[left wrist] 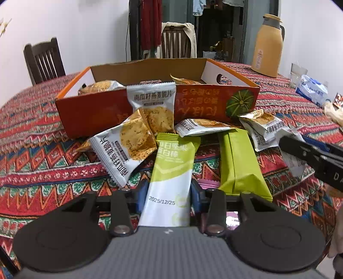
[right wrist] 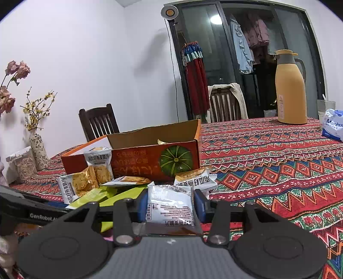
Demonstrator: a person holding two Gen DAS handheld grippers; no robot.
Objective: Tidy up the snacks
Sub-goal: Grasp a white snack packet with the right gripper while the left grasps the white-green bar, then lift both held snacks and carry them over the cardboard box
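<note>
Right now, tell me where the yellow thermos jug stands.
In both wrist views the yellow thermos jug stands upright at the table's far right, well behind the orange cardboard box, with the blue-and-white tissue pack to its right.

Left gripper: black two-finger unit with blue pads, angled downward, jaws closed against a green-and-white snack bar wrapper. Right gripper: same build, nearly level, clamped on a white foil snack packet.

even indoor light, ceiling lamp glaring in the glass; fisheye bending edges, slight blur.
</note>
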